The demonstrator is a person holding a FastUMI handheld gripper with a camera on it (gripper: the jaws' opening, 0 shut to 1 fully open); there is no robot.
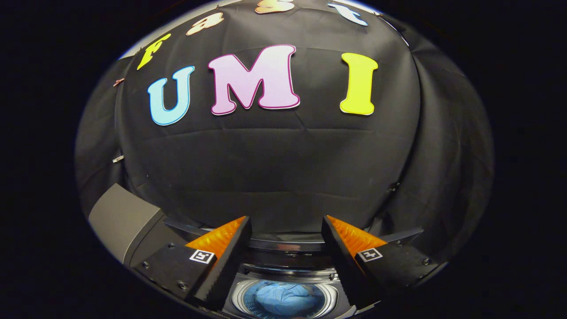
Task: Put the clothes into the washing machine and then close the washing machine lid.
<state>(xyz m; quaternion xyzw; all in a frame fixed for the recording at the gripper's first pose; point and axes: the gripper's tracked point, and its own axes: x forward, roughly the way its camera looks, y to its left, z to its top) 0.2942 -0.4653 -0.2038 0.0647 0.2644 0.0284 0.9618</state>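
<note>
Hanging open and empty, the tongs (pixel 285 228) point at the black wall; below them, at 6 o'clock, one washing machine (pixel 283 283) holds one blue garment (pixel 283 297) in its drum.

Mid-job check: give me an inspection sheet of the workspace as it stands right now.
Surface: top of the washing machine, below and ahead of the fingers.
Job's things: blue clothes lie inside the drum; raised grey lid stands beside the opening, not closed.
Clutter: nothing seen.
Grippers: gripper open, fingers spread apart, holding nothing, above the drum.
Cables: nothing seen.
Surroundings: black cloth wall behind the machine.
</note>
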